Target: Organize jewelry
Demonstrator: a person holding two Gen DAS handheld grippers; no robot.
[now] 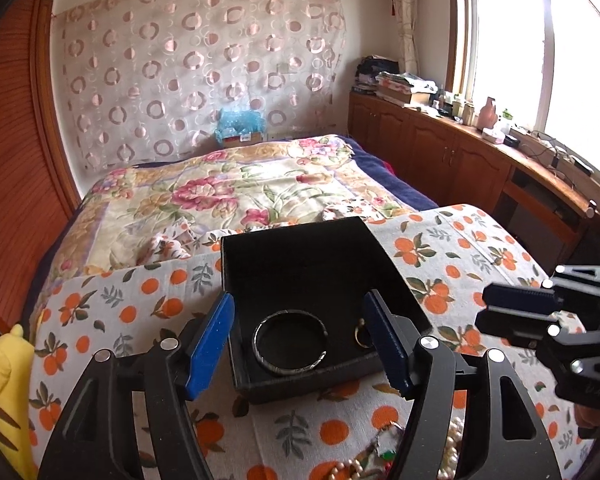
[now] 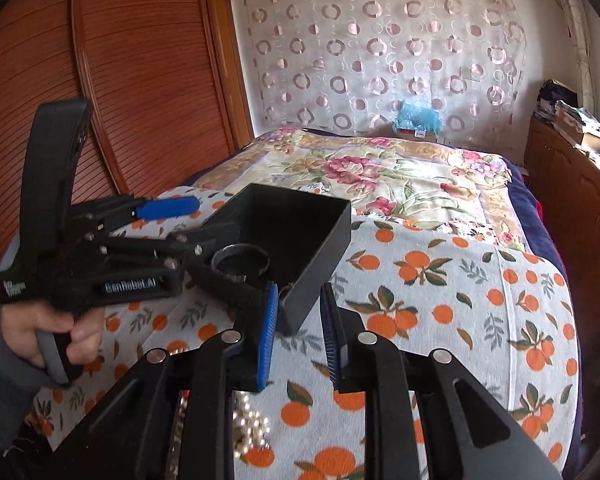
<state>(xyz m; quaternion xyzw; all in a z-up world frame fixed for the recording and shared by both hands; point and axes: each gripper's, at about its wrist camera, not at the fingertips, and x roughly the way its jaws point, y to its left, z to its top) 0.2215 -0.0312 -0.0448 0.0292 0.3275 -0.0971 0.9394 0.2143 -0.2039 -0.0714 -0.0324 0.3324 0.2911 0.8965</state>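
— Left wrist view first: where does the jewelry sit?

— A black open box (image 1: 312,280) stands on the orange-print cloth (image 1: 452,248), toward its far edge, where the floral bedspread (image 1: 220,188) begins. Inside lies a dark bangle (image 1: 290,338), and just beside it on the right a small gold ring (image 1: 360,336), partly hidden by a finger.

— And the left gripper (image 1: 300,344)?

— Its blue-padded fingers are spread wide, one on each side of the box's near end, holding nothing. Loose pearl beads (image 1: 454,440) and other tangled pieces lie on the cloth at the near edge, under the gripper.

— What about the right gripper (image 2: 298,332)?

— From the right wrist view its fingers stand apart with nothing between them, just before the box's near right corner. In the left view it shows side-on at the right edge.

— Anything else?

— A yellow plush toy (image 1: 4,392) at the cloth's left edge.
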